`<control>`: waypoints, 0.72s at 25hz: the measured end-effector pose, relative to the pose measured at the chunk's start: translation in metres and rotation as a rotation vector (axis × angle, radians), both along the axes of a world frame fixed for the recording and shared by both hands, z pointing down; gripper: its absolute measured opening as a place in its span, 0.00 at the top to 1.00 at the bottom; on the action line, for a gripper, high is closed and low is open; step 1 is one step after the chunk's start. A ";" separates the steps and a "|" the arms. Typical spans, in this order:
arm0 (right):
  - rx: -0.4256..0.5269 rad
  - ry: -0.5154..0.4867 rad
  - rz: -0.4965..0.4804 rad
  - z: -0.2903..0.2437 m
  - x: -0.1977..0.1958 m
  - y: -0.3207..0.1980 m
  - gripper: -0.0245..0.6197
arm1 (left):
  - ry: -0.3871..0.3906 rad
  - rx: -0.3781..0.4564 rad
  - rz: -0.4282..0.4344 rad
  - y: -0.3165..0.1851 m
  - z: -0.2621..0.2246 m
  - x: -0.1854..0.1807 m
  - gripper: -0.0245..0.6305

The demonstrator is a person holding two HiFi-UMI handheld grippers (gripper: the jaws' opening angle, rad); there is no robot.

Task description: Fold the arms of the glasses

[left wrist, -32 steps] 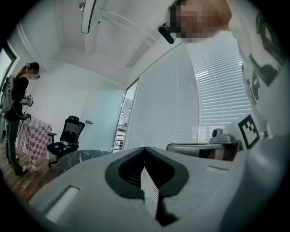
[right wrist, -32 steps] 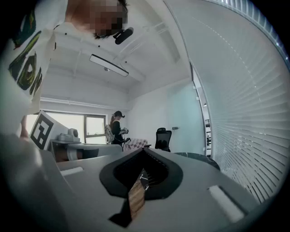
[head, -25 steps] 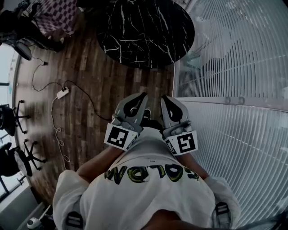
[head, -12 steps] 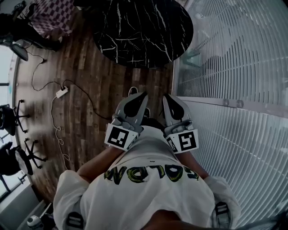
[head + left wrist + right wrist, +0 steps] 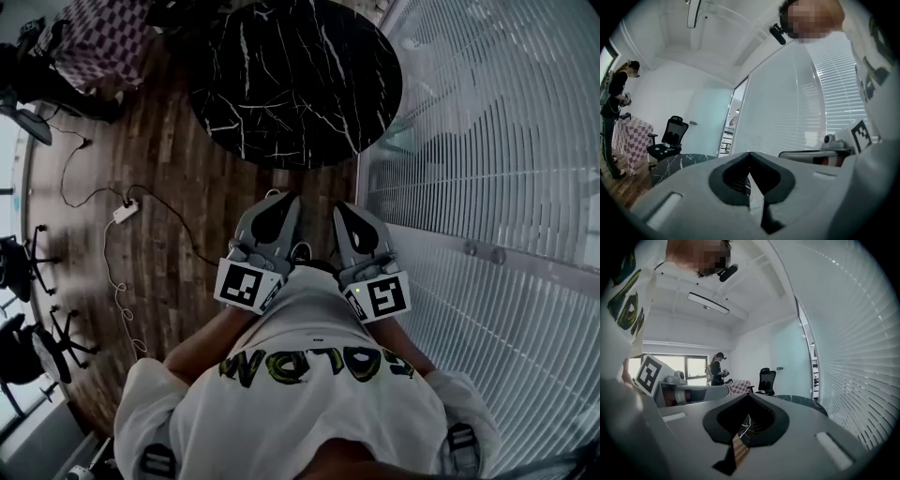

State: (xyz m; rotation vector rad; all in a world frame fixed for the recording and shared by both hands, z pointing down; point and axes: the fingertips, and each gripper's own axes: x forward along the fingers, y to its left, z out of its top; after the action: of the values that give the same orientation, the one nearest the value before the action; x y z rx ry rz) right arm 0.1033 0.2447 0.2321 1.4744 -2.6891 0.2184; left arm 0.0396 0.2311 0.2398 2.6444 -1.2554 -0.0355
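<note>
No glasses show in any view. Both grippers are held close to the person's chest, side by side, pointing forward over the wooden floor. The left gripper has its jaws together with nothing between them, and its own view shows the tips meeting. The right gripper is likewise shut and empty. A round black marble table stands ahead of the grippers, and its top looks bare. It also shows low in the left gripper view and in the right gripper view.
A glass wall with blinds runs along the right. A power strip with cable lies on the wood floor at left, near office chairs. Another person stands by a checkered table beside an office chair.
The black table has come nearer and sits lower in the head view. Both grippers stay shut against the chest, shifted slightly up the frame.
</note>
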 end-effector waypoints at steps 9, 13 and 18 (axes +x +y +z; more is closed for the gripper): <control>-0.032 0.026 0.007 -0.001 -0.049 -0.092 0.96 | 0.014 -0.029 -0.018 -0.089 -0.002 -0.056 0.96; -0.030 0.035 0.011 -0.003 -0.072 -0.124 0.96 | 0.017 -0.031 -0.012 -0.116 -0.003 -0.077 0.96; -0.029 0.045 0.025 -0.005 -0.089 -0.153 0.96 | 0.021 -0.040 0.007 -0.146 -0.002 -0.092 0.96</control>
State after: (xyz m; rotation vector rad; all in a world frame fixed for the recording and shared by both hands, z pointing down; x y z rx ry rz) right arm 0.0143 0.0914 0.2273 1.4873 -2.6224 0.2211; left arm -0.0529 0.0847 0.2376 2.6075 -1.2265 -0.0367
